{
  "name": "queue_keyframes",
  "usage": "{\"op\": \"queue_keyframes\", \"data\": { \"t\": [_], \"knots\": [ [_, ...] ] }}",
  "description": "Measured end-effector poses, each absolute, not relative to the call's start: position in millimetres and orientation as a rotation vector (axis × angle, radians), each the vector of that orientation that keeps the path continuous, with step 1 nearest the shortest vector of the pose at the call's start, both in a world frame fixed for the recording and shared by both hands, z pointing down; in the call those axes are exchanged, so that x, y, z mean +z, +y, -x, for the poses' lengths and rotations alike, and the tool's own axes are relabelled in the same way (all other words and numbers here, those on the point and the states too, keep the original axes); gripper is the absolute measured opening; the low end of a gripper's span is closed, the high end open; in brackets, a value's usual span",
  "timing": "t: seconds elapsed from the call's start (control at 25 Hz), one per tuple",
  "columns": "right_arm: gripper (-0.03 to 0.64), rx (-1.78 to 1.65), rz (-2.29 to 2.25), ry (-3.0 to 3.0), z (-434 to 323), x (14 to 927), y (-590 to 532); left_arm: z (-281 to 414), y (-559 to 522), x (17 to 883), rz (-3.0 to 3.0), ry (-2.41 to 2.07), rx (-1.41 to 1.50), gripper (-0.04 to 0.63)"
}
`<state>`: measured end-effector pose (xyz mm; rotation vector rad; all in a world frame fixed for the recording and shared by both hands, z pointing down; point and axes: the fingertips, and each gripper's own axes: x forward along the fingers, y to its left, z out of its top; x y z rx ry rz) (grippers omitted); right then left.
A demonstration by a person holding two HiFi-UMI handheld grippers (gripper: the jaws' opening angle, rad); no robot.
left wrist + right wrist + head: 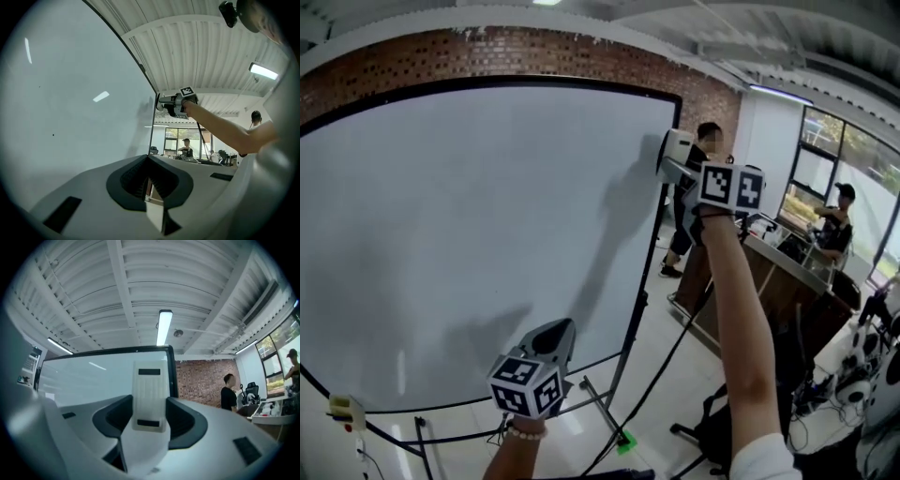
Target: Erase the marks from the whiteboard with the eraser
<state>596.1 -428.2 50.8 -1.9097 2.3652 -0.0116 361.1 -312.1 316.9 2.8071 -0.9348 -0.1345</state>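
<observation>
The big whiteboard fills the left of the head view, and I make out no marks on it there. My right gripper is raised at the board's upper right edge, shut on a white ribbed eraser that stands up between its jaws. My left gripper hangs low by the board's bottom edge. Its jaws are shut with nothing between them. In the left gripper view the board is pale and clean apart from a tiny dark speck, and the right gripper shows at the board's far edge.
The board stands on a black frame with legs and a cable running over the floor. A small holder is clipped at its lower left. A wooden counter and two people are at the right, with chairs and gear beyond.
</observation>
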Motion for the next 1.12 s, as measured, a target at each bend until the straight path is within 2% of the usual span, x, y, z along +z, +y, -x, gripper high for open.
{"op": "queue_keyframes", "data": {
  "t": [0.28,0.52,0.68,1.12],
  "knots": [
    [0.242,-0.049,1.935,2.385,-610,-9,-451,-358,-315,322,-2.767,-0.91,-0.145,-0.012],
    [0.242,-0.084,1.894,2.412,-617,-9,-467,-347,-314,339,-2.715,-0.929,-0.141,-0.012],
    [0.242,0.012,1.957,2.409,-618,-12,-465,-340,-316,334,-2.697,-0.982,-0.138,-0.012],
    [0.242,0.072,1.959,2.491,-578,-16,-459,-321,-319,308,-2.656,-1.167,-0.248,-0.012]
  ]
}}
